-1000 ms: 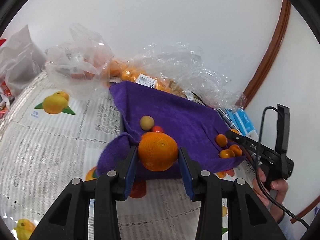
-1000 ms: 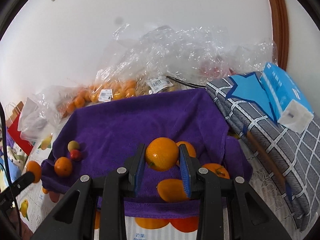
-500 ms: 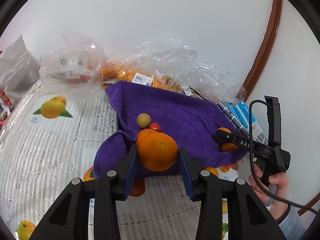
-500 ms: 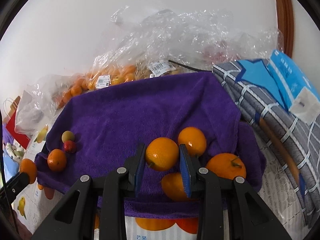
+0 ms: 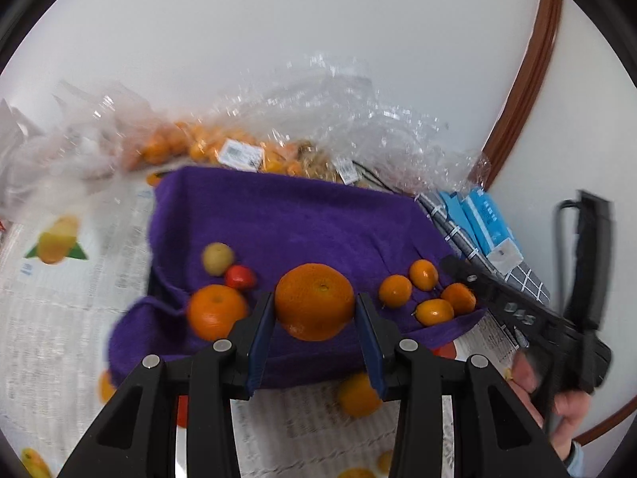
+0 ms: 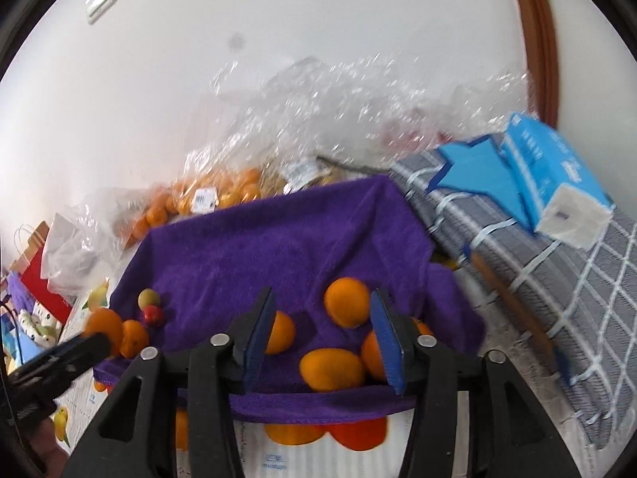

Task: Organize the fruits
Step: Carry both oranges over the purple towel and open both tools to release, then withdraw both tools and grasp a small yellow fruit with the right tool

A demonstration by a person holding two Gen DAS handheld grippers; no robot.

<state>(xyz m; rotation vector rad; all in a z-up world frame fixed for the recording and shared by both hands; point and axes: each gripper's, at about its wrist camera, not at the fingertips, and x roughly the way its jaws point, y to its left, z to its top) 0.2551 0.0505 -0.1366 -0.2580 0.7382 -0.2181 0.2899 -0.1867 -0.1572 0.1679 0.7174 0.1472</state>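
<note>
Large orange (image 5: 314, 300) pinched between left gripper (image 5: 314, 318) pads, held above near edge of purple towel (image 5: 286, 219), likely for sorting beside second orange (image 5: 217, 310) at left. Olive-coloured fruit (image 5: 217, 258) and red fruit (image 5: 239, 277) just behind. Small oranges (image 6: 330, 368) grouped at right, near edge. Right gripper (image 6: 322, 342) jaws spread, nothing held. Plastic bags (image 6: 318, 119) crowd far side; grey checked cloth (image 6: 557, 298) at right.
</note>
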